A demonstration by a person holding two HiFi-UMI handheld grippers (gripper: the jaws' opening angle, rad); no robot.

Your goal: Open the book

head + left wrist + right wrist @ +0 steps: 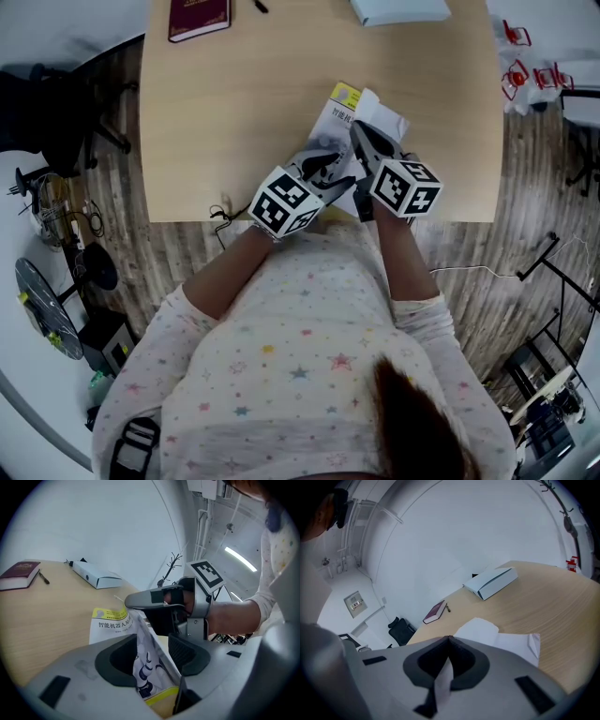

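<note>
A white paperback book with a yellow band (343,105) lies at the near edge of a light wooden table (234,112). The right gripper (449,641) pinches its lifted cover (144,641). The left gripper (157,657) holds its jaws wide, one on either side of that cover.

The head camera looks steeply down from above the person, close over the near edge of the table (234,112). Each gripper camera rides low behind its own jaws and faces across the tabletop; the left one also catches the right gripper (133,604) close up. All three views share the white book (330,117), the maroon book (198,19) and the white box (398,9).
</note>
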